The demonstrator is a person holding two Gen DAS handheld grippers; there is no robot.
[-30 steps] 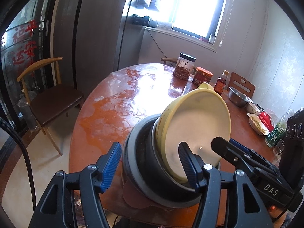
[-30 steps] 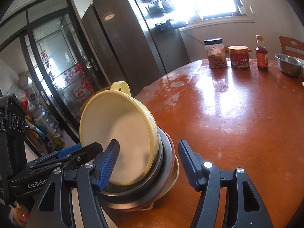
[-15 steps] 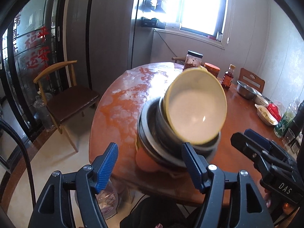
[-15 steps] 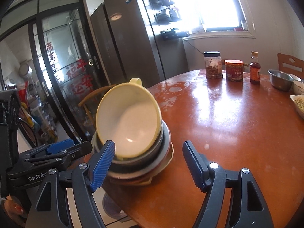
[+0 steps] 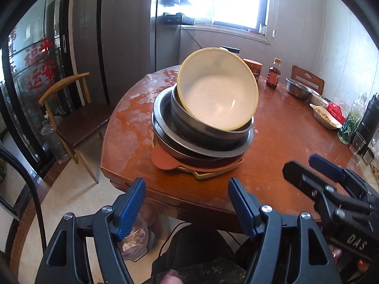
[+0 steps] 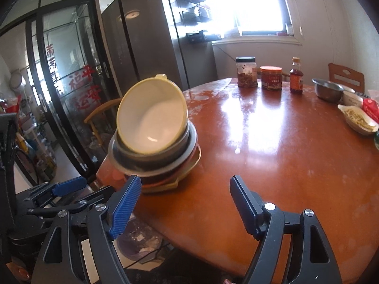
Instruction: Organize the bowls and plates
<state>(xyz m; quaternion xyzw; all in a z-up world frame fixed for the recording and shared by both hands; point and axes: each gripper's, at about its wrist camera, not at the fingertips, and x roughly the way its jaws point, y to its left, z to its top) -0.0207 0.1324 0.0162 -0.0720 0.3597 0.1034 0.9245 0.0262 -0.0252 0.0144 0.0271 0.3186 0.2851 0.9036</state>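
The stack of bowls (image 5: 203, 127) sits near the table (image 5: 284, 142) edge, the yellow bowl (image 5: 218, 94) tilted on top. It looks light and slippery; its rim is the best hold. Both grippers' fingers (image 5: 131, 209) (image 6: 125, 209) have just been opening, nothing between them.

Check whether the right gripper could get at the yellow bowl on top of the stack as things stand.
Probably yes. The right gripper is open and empty, and nothing stands between it and the tilted yellow bowl atop the stack at the table edge.
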